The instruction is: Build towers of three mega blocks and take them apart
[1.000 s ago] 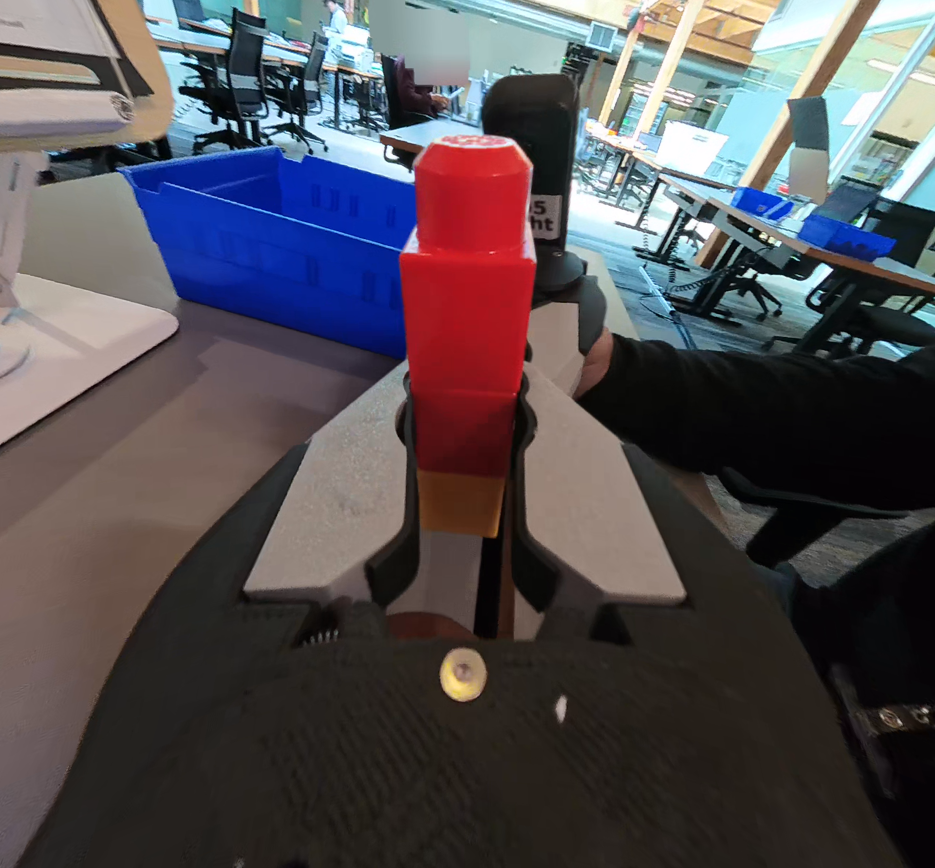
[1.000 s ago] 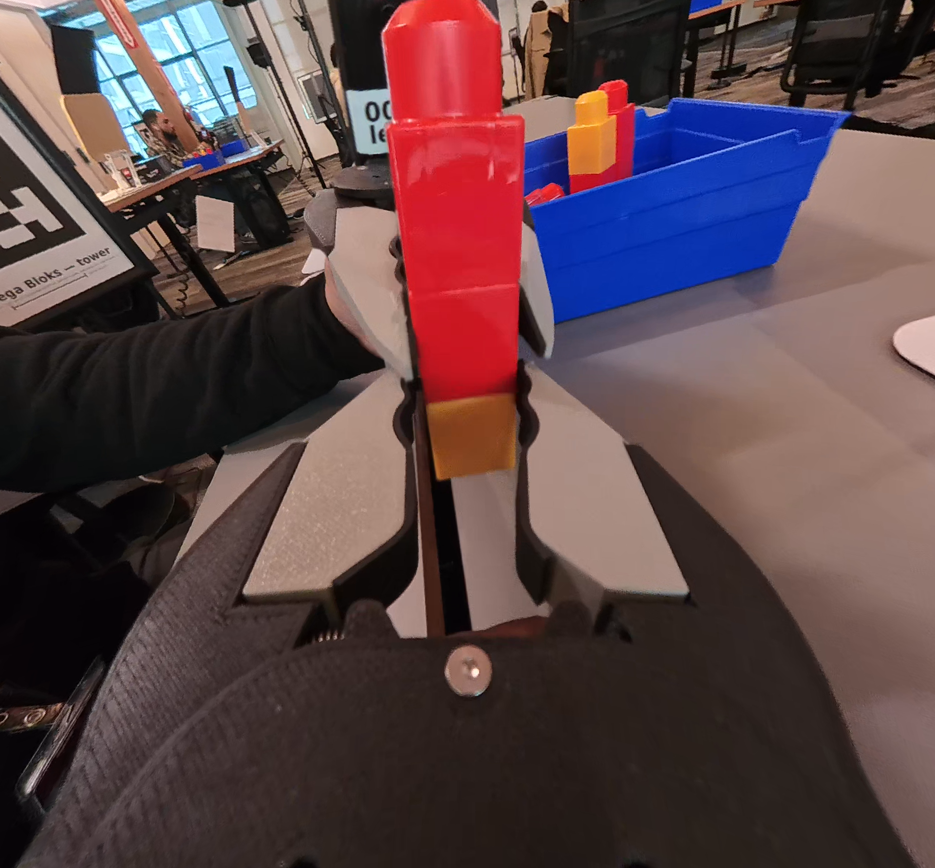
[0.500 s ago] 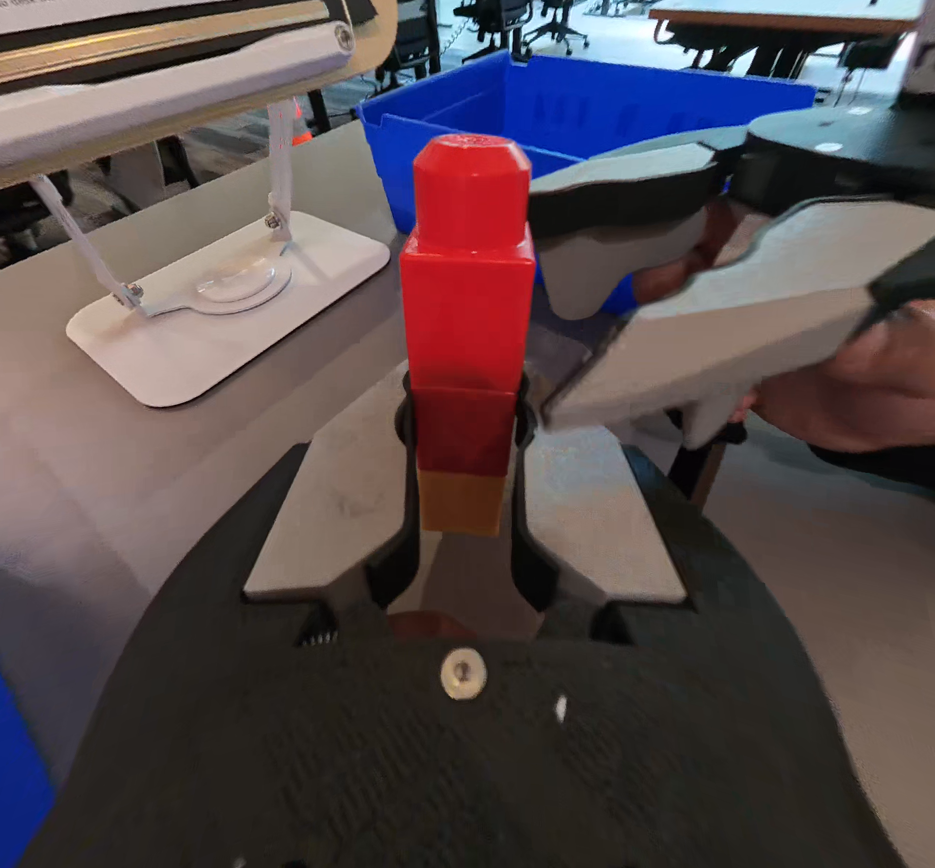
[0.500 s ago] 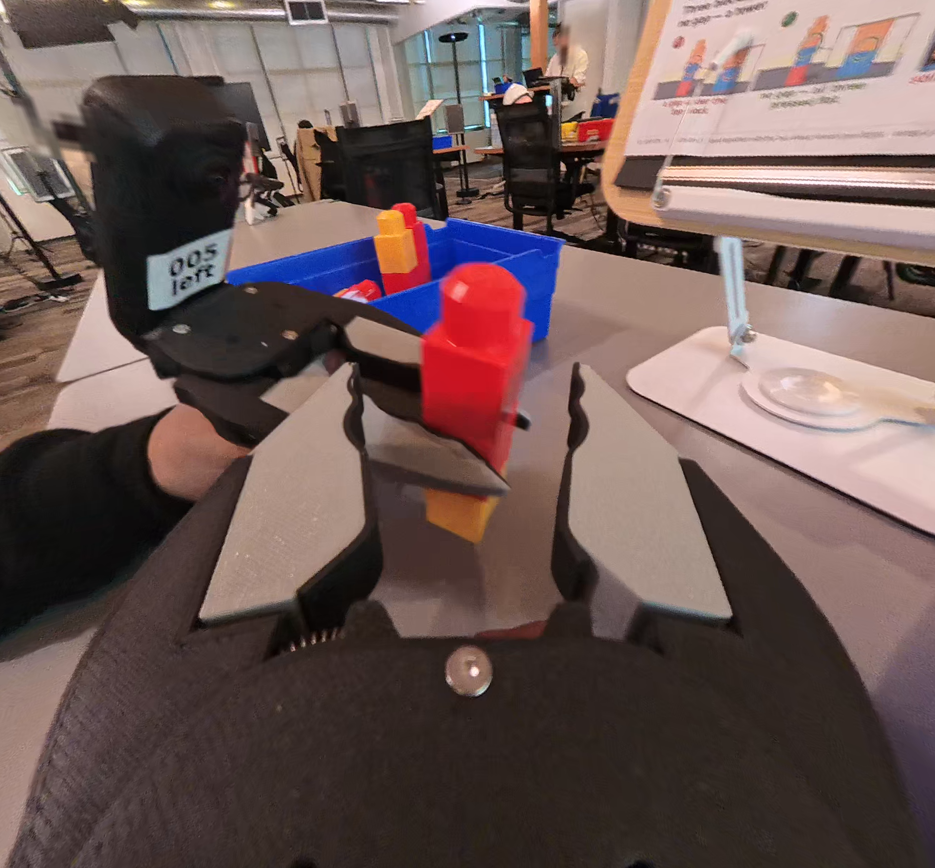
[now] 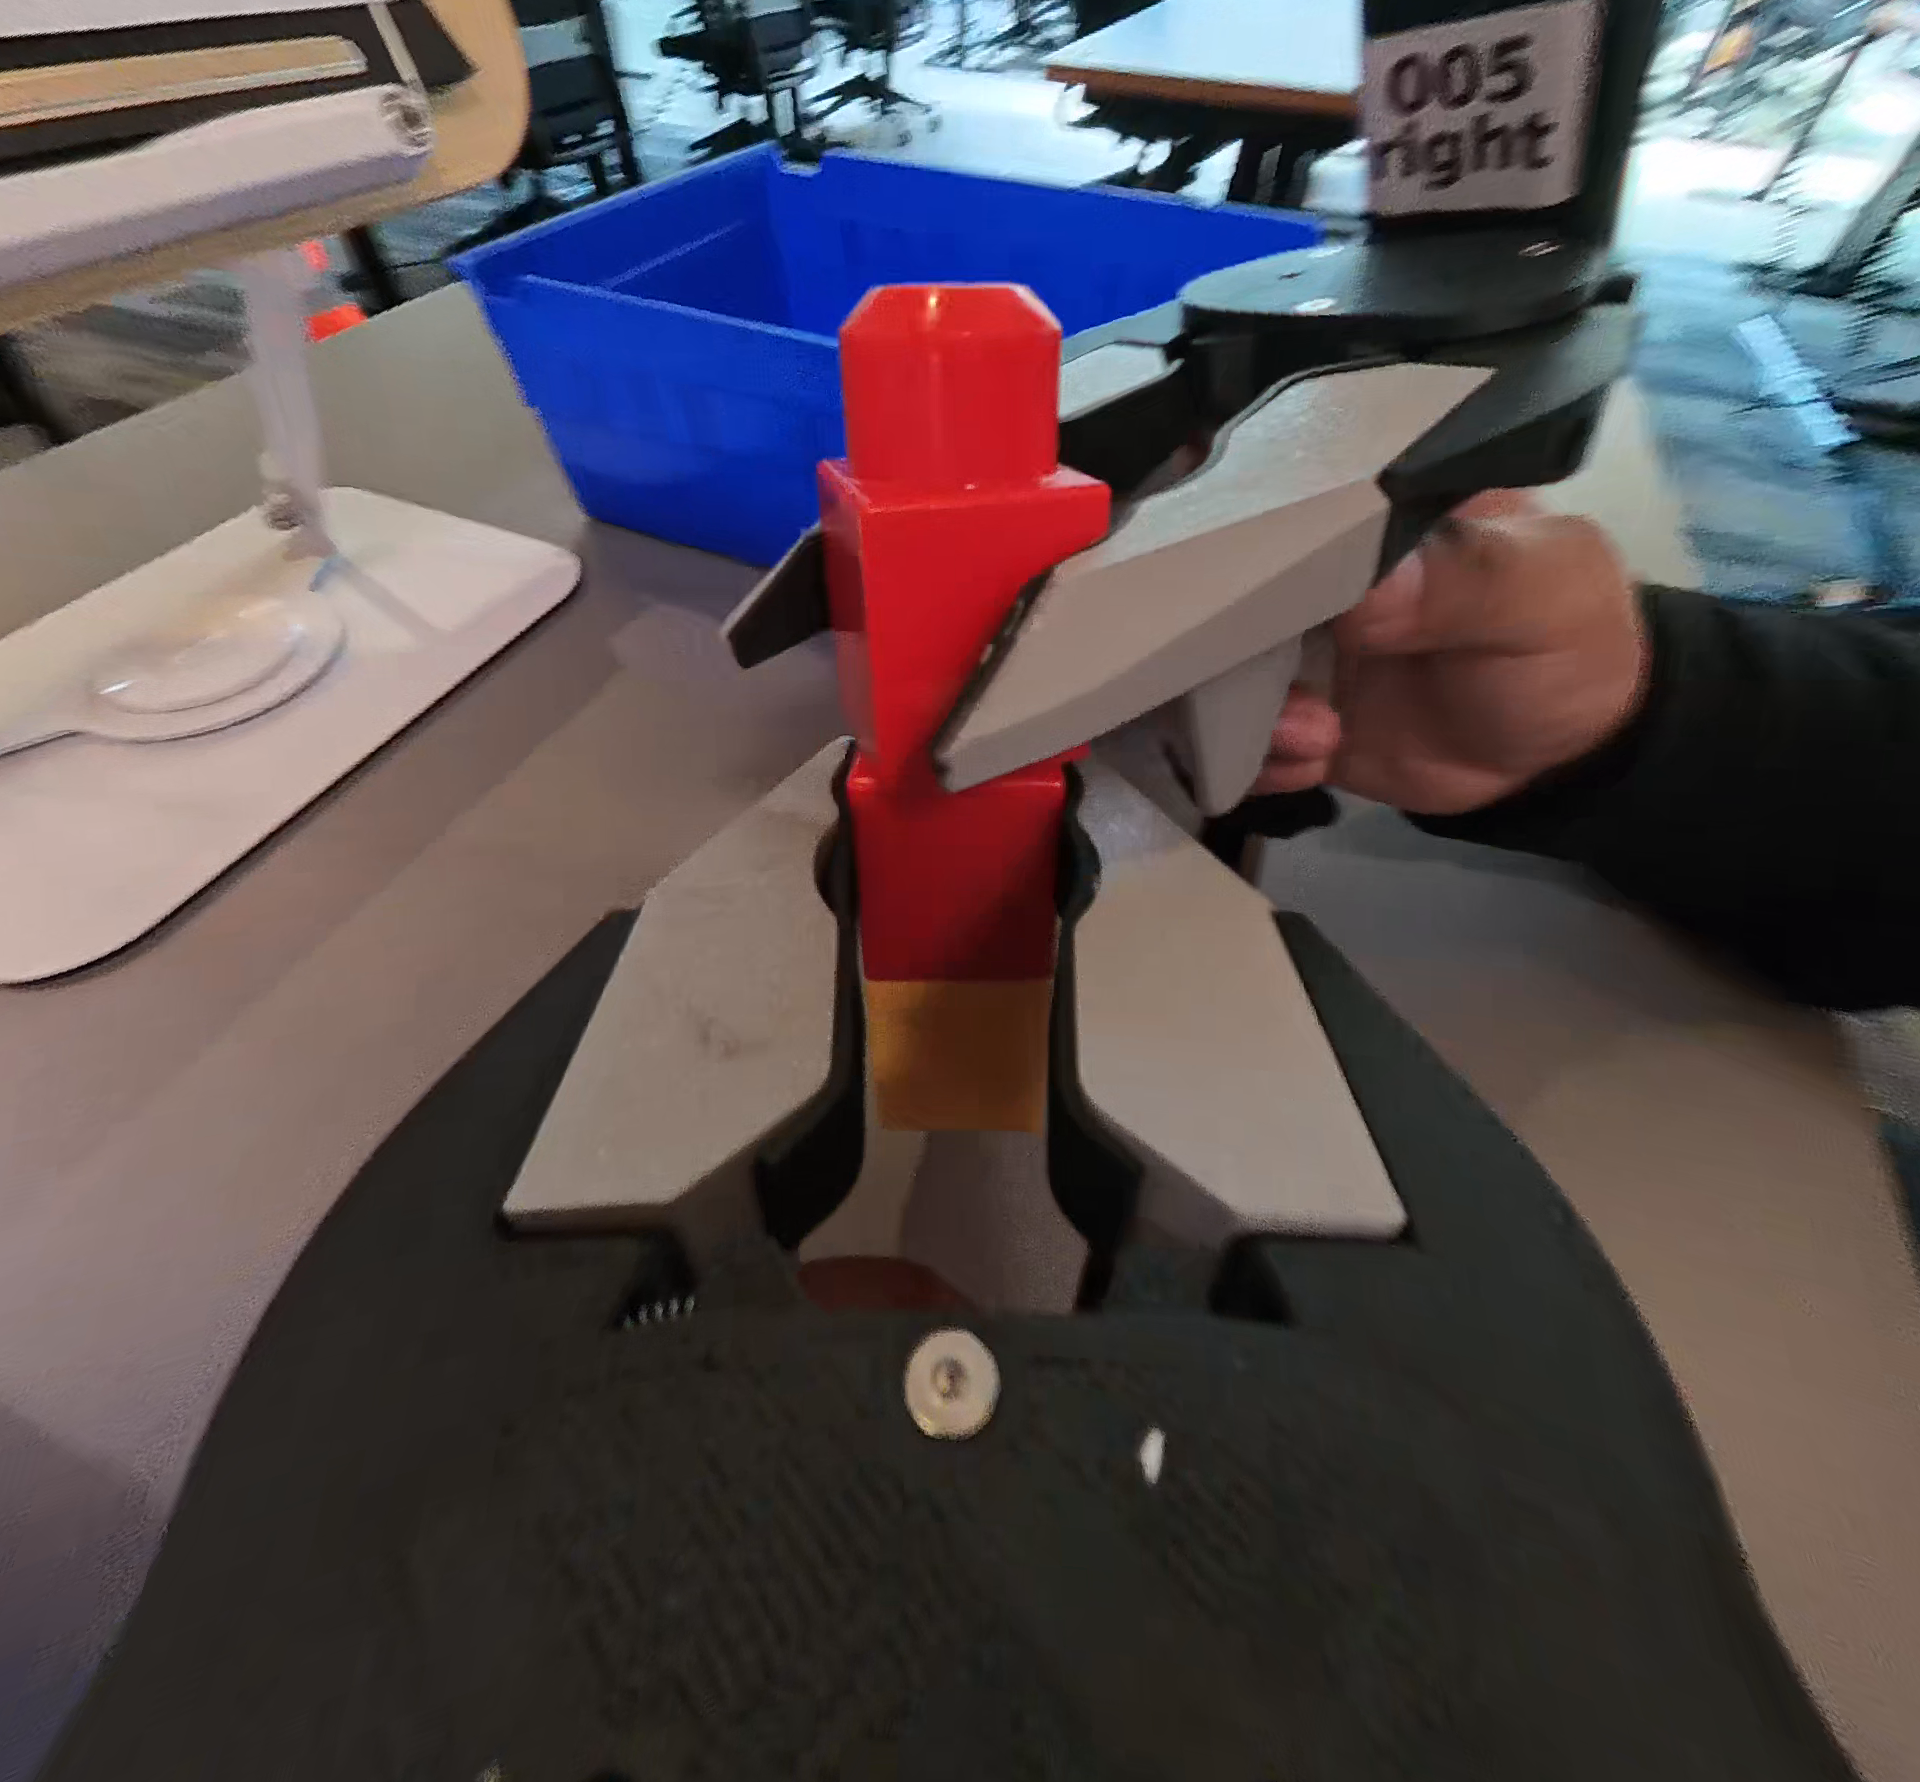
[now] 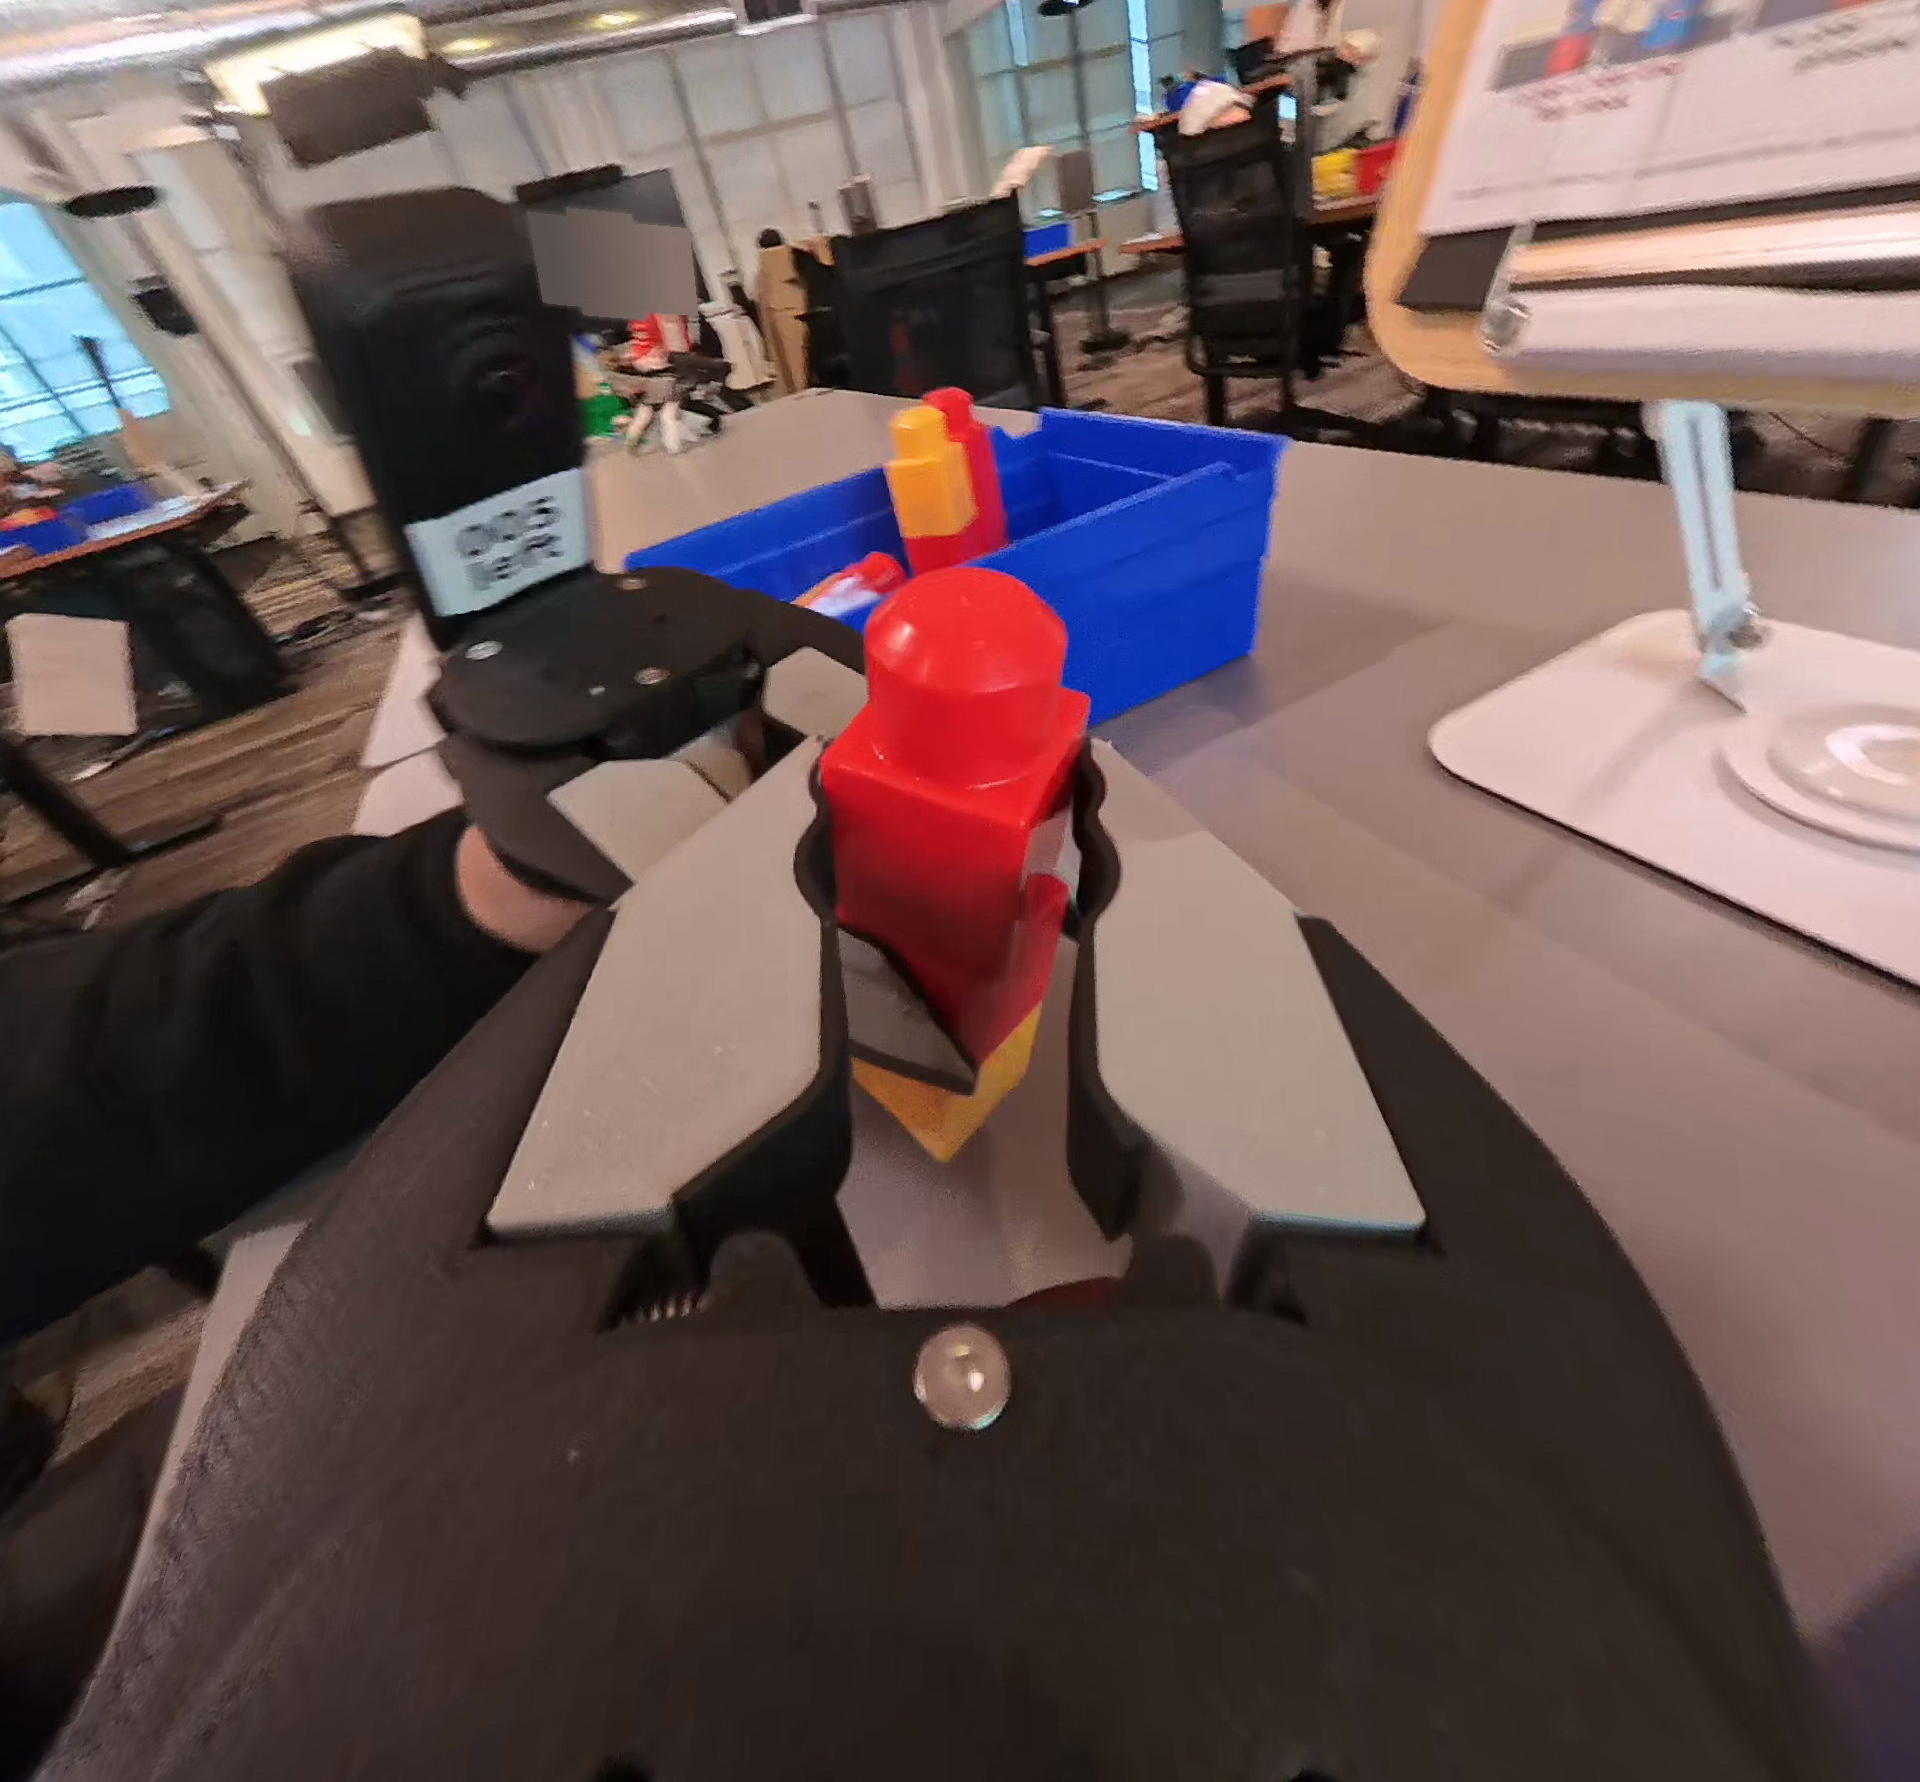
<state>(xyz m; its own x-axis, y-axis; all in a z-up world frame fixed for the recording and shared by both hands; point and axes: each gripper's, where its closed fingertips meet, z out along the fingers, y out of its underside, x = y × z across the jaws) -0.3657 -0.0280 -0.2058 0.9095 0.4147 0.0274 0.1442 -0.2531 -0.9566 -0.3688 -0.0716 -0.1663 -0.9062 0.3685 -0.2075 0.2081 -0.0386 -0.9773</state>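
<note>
Above the grey worktop (image 5: 312,1057), a three-block tower (image 5: 956,797) was held in the air between the two grippers: a red top block (image 5: 951,579), a red middle block (image 5: 951,880) and a yellow bottom block (image 5: 956,1057). The left gripper (image 5: 954,885) had its fingers closed tight against the sides of the middle block, so that the lower part of the tower was fixed and could serve as an anchor. The right gripper (image 6: 951,859) came in from the side, its fingers closed around the top block just under the stud; the left wrist view showed one finger (image 5: 1174,631) crossing the block's face at a slant. That split hold, one gripper on each side of a joint, suggested the top block was about to be pulled or rocked off, so the tower was probably at the start of being taken apart. Behind stood a blue bin (image 6: 1143,548) holding another red and yellow stack (image 6: 940,485), likely the place for loose blocks, and a white stand (image 6: 1662,756) carried an instruction sheet off to one side.
</note>
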